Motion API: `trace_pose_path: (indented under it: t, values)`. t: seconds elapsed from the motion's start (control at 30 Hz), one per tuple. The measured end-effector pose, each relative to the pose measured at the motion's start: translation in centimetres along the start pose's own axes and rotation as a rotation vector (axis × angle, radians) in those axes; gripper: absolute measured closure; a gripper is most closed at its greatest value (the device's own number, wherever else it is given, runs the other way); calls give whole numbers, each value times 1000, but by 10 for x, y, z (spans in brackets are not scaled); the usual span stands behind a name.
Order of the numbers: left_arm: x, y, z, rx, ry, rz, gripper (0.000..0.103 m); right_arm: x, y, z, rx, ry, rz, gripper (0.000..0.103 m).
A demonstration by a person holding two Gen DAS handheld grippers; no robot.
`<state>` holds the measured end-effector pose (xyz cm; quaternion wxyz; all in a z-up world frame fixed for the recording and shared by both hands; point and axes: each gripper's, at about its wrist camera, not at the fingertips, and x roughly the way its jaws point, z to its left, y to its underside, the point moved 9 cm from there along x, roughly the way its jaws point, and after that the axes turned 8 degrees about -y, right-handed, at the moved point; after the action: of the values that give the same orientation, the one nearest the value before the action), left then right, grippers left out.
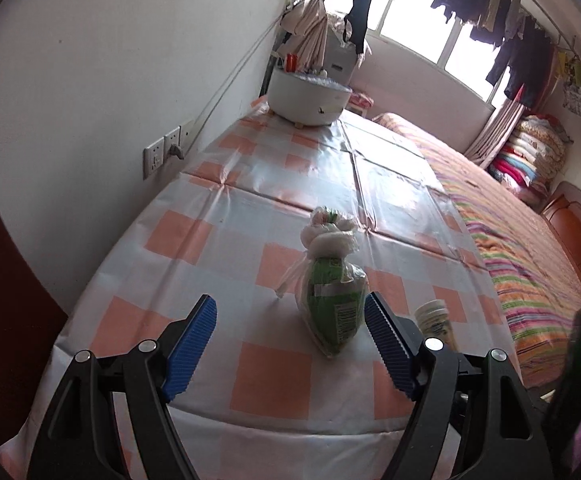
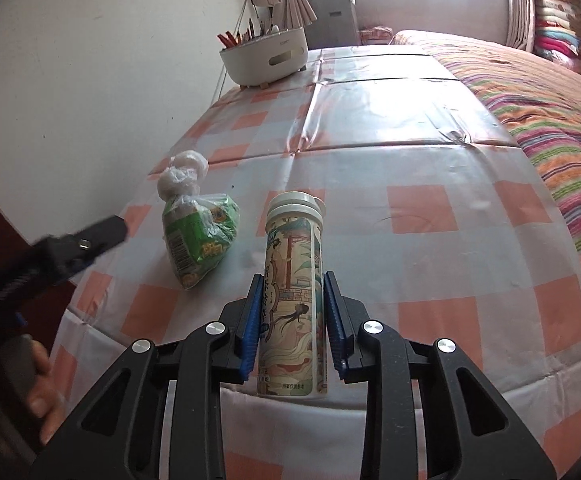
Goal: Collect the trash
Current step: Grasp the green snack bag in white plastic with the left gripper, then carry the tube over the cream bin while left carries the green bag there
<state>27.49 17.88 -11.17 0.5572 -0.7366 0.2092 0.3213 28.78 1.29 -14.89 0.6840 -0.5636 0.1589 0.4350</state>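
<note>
A knotted clear plastic bag with green packaging inside [image 1: 330,300] lies on the checked tablecloth [image 1: 218,216]. My left gripper [image 1: 290,320] stands open just in front of it, its blue pads to either side of the bag's near end without touching. In the right wrist view the same bag [image 2: 198,236] lies to the left. My right gripper [image 2: 292,304] is shut on a tall illustrated tube with a white cap [image 2: 293,280], which stands upright near the table's front edge. The tube's cap [image 1: 432,314] peeks out behind the left gripper's right finger.
A white round caddy with pens [image 2: 264,56] stands at the table's far end by the wall. A bed with a striped blanket [image 2: 550,120] runs along the table's right side. Wall sockets [image 1: 166,152] sit on the left wall. A hand [image 2: 38,384] holds the left gripper's handle.
</note>
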Motion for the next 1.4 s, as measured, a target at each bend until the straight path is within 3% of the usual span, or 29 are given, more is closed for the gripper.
trace_pose_path:
  t: [0.13,0.53,0.6,0.63,0.77,1.03,1.4]
  values:
    - [29,10,-14,24,-17,67,29,-27,-5,-2,13,-29,-45,75]
    - [67,11,-35,78,-69,109,29,-71,-4,-21,26,-65,-131,75]
    - [70,11,-41,93,-52,109,43,-76,-3,-27,30,-64,-138,75]
    - [71,12,-45,95,-34,111,58,-78,-4,-31,32,-63,-143,75]
    - [67,11,-52,108,-45,82,64,-89,-2,-45,47,-54,-161,75]
    - [27,20,-90,173,34,-1,66,-124,1,-72,55,-9,-207,75]
    - [-52,66,-176,290,256,-45,66,-186,22,-118,80,67,-273,75]
